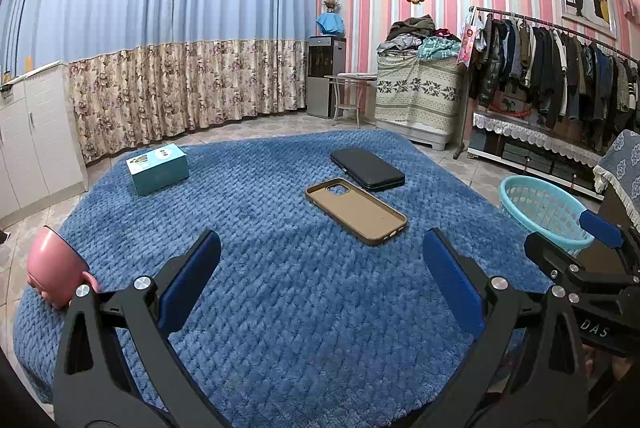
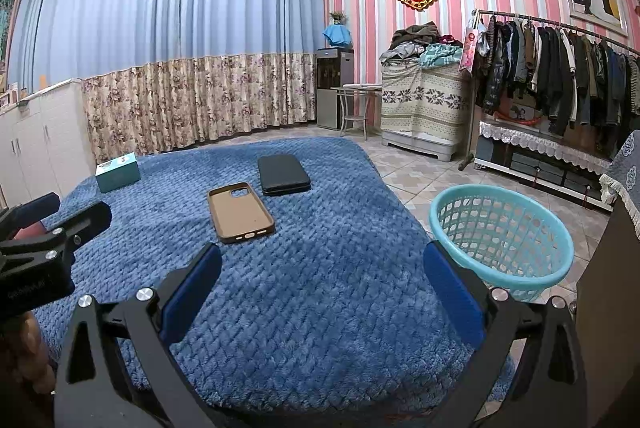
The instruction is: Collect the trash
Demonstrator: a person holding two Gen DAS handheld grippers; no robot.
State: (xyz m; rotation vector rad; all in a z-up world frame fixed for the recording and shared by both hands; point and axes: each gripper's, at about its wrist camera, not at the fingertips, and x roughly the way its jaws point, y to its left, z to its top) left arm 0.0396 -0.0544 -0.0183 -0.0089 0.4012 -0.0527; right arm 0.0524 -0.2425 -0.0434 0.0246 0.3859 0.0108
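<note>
- Two claws hover over a blue quilted blanket [image 1: 280,308], which covers whatever lies under it; the left claw [image 1: 320,280] and the right claw [image 2: 322,286] each have their blue-padded fingers spread apart, gripping nothing.
- Ahead of the left claw lie a tan open-backed phone case [image 1: 356,211], a black flat zip wallet [image 1: 367,169] just beyond it, and a teal cardboard box [image 1: 157,168] far to the left.
- A pink ceramic cup [image 1: 56,268] sits left of the left claw, partly hidden behind its finger.
- A light blue plastic mesh basket [image 2: 502,234] stands on the tiled floor [image 2: 404,164] right of the right claw, its base cut off.
</note>
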